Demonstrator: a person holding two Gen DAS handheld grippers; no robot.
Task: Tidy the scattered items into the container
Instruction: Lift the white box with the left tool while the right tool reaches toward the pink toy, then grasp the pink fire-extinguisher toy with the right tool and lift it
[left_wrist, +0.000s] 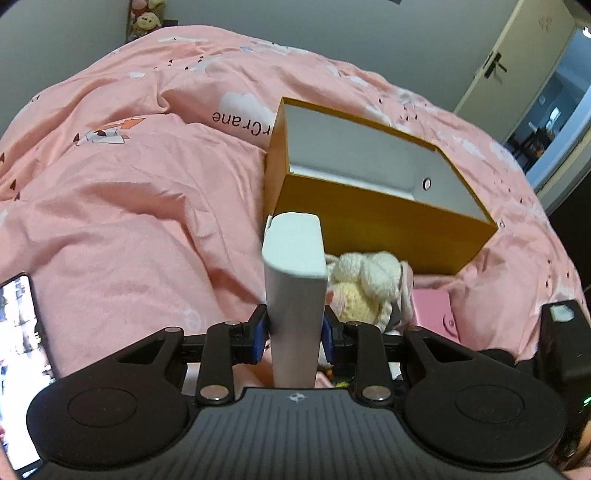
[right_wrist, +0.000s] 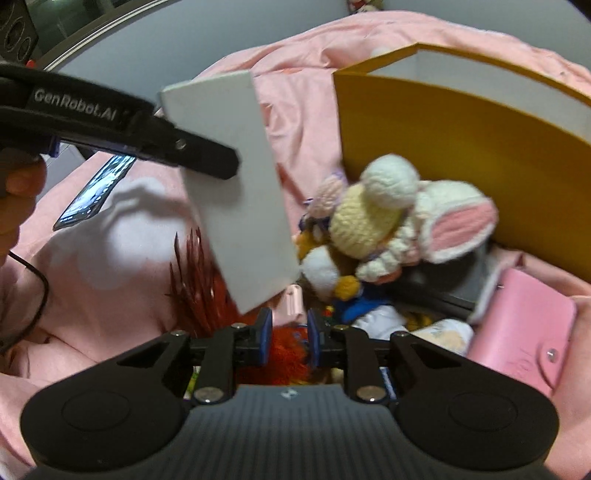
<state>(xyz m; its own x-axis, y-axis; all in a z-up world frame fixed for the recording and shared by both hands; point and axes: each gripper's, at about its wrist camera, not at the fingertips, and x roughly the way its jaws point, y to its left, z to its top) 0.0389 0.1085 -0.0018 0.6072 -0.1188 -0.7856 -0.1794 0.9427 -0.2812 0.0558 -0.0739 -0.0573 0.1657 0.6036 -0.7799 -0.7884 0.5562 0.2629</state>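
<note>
Toys (right_wrist: 373, 236) partly hidden behind left gripper's (left_wrist: 294, 334) white box (left_wrist: 294, 280).

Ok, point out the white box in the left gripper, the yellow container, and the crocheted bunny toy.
white box (left_wrist: 295, 291), left wrist view, on its long front face above the pads.
yellow container (left_wrist: 373, 229), left wrist view, on its near outer wall.
crocheted bunny toy (right_wrist: 364, 221), right wrist view, on its pale yellow body.

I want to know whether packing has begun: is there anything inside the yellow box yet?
No, in the left wrist view the yellow box shows only its bare grey inside, while the white box is gripped in the left tongs.
</note>
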